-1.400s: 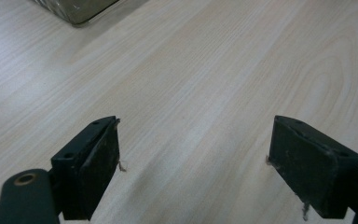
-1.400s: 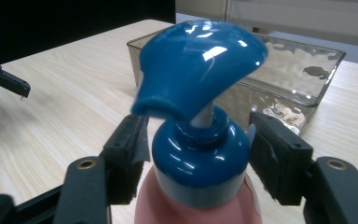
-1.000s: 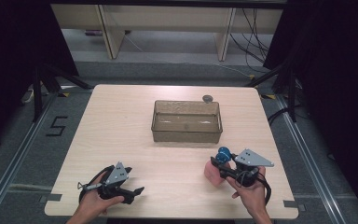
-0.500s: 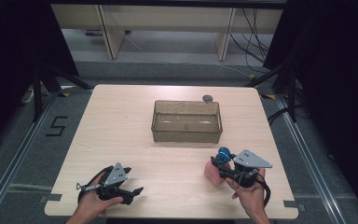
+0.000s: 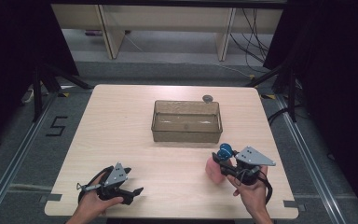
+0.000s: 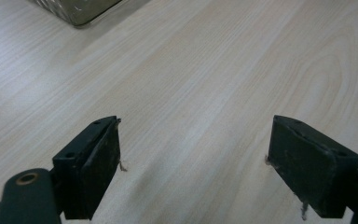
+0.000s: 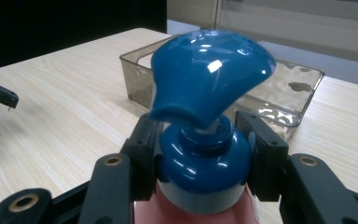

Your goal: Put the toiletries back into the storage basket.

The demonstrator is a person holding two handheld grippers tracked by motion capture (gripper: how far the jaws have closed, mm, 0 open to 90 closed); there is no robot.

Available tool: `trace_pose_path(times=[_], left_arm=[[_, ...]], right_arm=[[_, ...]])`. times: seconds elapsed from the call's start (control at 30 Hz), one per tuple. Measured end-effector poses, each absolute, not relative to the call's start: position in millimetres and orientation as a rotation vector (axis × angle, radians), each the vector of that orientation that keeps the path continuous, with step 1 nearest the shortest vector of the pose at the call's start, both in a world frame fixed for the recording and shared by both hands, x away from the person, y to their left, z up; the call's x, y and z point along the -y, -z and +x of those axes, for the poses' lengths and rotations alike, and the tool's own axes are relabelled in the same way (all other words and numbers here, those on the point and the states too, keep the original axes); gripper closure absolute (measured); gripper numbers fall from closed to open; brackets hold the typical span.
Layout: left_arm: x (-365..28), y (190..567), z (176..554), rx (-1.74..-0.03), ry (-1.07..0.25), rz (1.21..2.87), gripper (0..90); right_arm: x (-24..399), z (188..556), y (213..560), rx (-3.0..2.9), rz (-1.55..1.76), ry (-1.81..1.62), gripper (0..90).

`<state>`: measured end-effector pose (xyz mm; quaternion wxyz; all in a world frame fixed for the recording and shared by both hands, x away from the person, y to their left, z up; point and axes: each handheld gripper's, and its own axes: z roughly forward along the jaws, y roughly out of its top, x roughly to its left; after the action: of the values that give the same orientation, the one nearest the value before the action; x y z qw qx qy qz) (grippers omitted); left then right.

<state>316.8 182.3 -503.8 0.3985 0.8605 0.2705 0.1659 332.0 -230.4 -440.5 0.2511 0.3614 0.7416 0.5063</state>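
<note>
I count one pump bottle (image 5: 217,164) (pink body, blue pump head), one clear rectangular bin (image 5: 187,121), and one small dark round thing (image 5: 208,98) just behind that bin. I hold two grippers, my left gripper (image 5: 131,188) and my right gripper (image 5: 220,161), over one table (image 5: 121,121).

pump bottle (image 5: 216,168) | look: pink body, glossy blue collar and blue pump head (image 7: 210,79) | state: clamped at the collar (between two black jaws) | pose: tilted, pump head toward the box side | place: near-right part of the table, just short of the clear box
</note>
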Motion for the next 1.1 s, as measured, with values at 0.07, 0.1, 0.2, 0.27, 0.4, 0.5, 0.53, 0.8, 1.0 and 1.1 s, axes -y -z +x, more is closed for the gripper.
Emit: trace_pose_path(times=[0.07, 0.1, 0.2, 0.27, 0.4, 0.5, 0.53, 0.8, 1.0, 1.1], left_arm=[[-183, 504, 317, -0.683, -0.421, 2.188, 16.5], [-183, 504, 317, -0.687, -0.422, 2.182, 16.5], [-183, 505, 317, -0.685, -0.424, 2.177, 16.5], [-183, 504, 318, -0.683, -0.428, 2.177, 16.5], [-184, 505, 318, -0.690, -0.427, 2.173, 16.5], [-184, 505, 318, -0.689, -0.429, 2.174, 16.5], [-184, 505, 318, -0.688, -0.424, 2.172, 16.5], [-183, 505, 317, -0.703, -0.408, 2.160, 16.5], [-185, 504, 319, -0.690, -0.432, 2.178, 16.5], [-185, 504, 318, -0.691, -0.426, 2.184, 16.5]], right_arm=[[229, 334, 438, -2.024, 0.984, -1.381, 53.6], [228, 334, 438, -2.008, 1.006, -1.380, 53.6], [227, 338, 434, -2.012, 0.973, -1.394, 53.6], [226, 340, 431, -2.015, 0.972, -1.384, 53.6], [221, 347, 421, -2.010, 0.955, -1.400, 53.6], [220, 349, 417, -2.023, 0.951, -1.390, 53.7], [219, 350, 415, -2.021, 0.954, -1.384, 53.7], [216, 364, 400, -2.019, 0.942, -1.375, 53.7], [214, 372, 393, -2.024, 0.945, -1.390, 53.7], [214, 377, 387, -2.018, 0.957, -1.375, 53.7]])
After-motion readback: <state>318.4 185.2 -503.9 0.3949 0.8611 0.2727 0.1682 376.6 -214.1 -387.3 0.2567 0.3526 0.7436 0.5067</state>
